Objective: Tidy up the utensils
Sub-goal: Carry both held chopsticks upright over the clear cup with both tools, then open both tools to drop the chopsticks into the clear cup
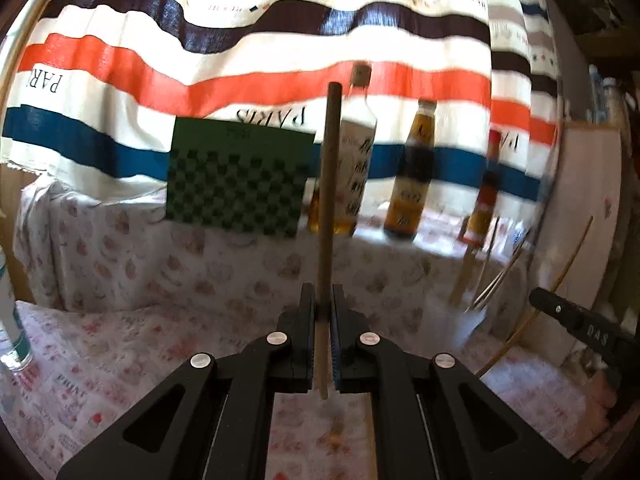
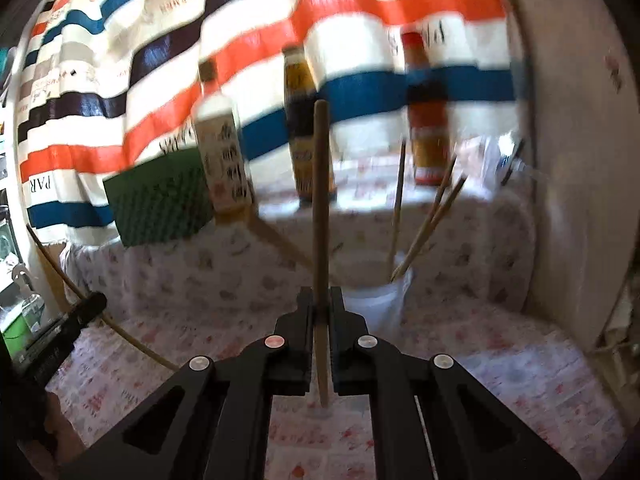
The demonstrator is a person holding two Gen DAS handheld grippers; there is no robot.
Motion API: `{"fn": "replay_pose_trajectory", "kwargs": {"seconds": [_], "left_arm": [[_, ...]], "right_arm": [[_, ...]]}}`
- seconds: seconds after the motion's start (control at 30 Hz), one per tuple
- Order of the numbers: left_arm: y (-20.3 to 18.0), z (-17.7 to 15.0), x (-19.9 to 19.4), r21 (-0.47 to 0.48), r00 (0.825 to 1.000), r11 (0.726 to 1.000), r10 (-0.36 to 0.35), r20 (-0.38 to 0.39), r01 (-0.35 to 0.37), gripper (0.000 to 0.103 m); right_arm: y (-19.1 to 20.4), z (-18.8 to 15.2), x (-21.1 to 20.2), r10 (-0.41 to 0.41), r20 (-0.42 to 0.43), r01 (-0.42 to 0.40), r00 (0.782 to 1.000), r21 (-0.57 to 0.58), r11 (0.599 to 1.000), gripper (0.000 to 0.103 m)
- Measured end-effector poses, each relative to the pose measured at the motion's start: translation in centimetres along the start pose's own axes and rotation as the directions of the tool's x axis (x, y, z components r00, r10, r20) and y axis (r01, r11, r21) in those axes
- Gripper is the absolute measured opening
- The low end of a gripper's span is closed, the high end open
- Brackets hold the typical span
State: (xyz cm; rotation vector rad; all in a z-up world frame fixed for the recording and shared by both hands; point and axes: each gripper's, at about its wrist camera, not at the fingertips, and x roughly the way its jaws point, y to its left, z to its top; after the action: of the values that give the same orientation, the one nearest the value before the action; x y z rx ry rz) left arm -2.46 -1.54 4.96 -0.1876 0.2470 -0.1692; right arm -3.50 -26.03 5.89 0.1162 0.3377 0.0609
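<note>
My left gripper (image 1: 322,300) is shut on a brown wooden chopstick (image 1: 329,200) that stands nearly upright between its pads. My right gripper (image 2: 321,300) is likewise shut on a second upright wooden chopstick (image 2: 320,200). Just right of the right gripper stands a translucent white cup (image 2: 380,300) holding several chopsticks (image 2: 430,224) that lean outward. In the left wrist view the same cup's chopsticks (image 1: 488,272) show blurred at the right, with the other gripper's black body (image 1: 576,320) below them.
A green checkered board (image 1: 236,184) and three sauce bottles (image 1: 412,176) stand on the raised cloth-covered ledge at the back, before a striped curtain. A white panel (image 2: 572,160) closes the right side. A thin bamboo strip (image 2: 100,312) arcs across the patterned tablecloth (image 1: 120,340). A clear bottle (image 1: 10,320) is at far left.
</note>
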Motion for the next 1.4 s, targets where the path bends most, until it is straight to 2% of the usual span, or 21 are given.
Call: {"fn": "replay_pose_trajectory", "kwargs": {"seconds": [0.17, 0.27, 0.37, 0.5, 0.63, 0.8, 0.93, 1.03, 1.17, 1.3, 1.33, 1.4], "left_arm": [[-1.7, 3.5, 0.3, -0.005, 0.999, 0.999, -0.047, 0.014, 0.047, 0.005], [-3.6, 5.6, 1.1, 0.013, 0.988, 0.988, -0.153, -0.003, 0.153, 0.005], [-6.1, 7.1, 2.3, 0.033, 0.983, 0.983, -0.183, 0.004, 0.183, 0.005], [-9.6, 8.1, 4.0, 0.057, 0.970, 0.968, -0.243, -0.001, 0.243, 0.005], [-11.3, 8.3, 5.8, -0.028, 0.940, 0.941, -0.339, -0.031, 0.338, 0.006], [-13.3, 8.1, 8.9, -0.007, 0.953, 0.953, -0.302, -0.019, 0.302, 0.006], [-13.8, 6.7, 11.6, 0.008, 0.962, 0.963, -0.270, -0.045, 0.270, 0.006], [-13.9, 5.5, 13.3, 0.003, 0.961, 0.965, -0.261, -0.089, 0.262, 0.006], [-14.1, 4.8, 14.7, 0.017, 0.957, 0.966, -0.255, -0.136, 0.260, 0.006], [-14.4, 5.0, 14.7, 0.059, 0.961, 0.966, -0.242, -0.134, 0.251, 0.006], [-14.4, 5.2, 14.5, 0.071, 0.963, 0.966, -0.239, -0.127, 0.249, 0.008], [-14.5, 5.5, 13.9, 0.088, 0.964, 0.964, -0.242, -0.110, 0.252, 0.027]], "right_arm": [[-0.9, 3.0, -2.5, 0.009, 0.088, -0.010, 0.996, 0.005, 1.000, 0.007], [-2.1, 5.6, -3.1, 0.014, 0.109, -0.016, 0.994, 0.022, 1.000, 0.007], [-3.1, 8.2, -2.9, 0.013, 0.133, -0.015, 0.991, 0.014, 1.000, 0.007], [-4.0, 10.5, -1.5, 0.001, 0.154, -0.004, 0.988, 0.019, 1.000, 0.007], [-4.9, 11.1, 0.4, 0.020, 0.164, -0.029, 0.986, 0.052, 0.998, 0.007], [-5.8, 10.7, 3.9, 0.020, 0.107, -0.025, 0.994, 0.049, 0.998, 0.007], [-7.4, 10.0, 6.7, 0.057, 0.001, -0.057, 0.998, 0.096, 0.994, 0.007], [-8.3, 9.6, 7.9, 0.102, -0.052, -0.093, 0.993, 0.141, 0.986, 0.008], [-8.4, 9.0, 9.1, 0.086, -0.082, -0.076, 0.993, 0.118, 0.990, 0.008], [-9.0, 8.7, 10.0, 0.125, -0.120, -0.104, 0.985, 0.165, 0.981, 0.008], [-9.1, 8.7, 10.1, 0.130, -0.123, -0.108, 0.984, 0.168, 0.980, 0.008], [-9.0, 8.8, 10.1, 0.133, -0.128, -0.113, 0.983, 0.154, 0.982, 0.010]]}}
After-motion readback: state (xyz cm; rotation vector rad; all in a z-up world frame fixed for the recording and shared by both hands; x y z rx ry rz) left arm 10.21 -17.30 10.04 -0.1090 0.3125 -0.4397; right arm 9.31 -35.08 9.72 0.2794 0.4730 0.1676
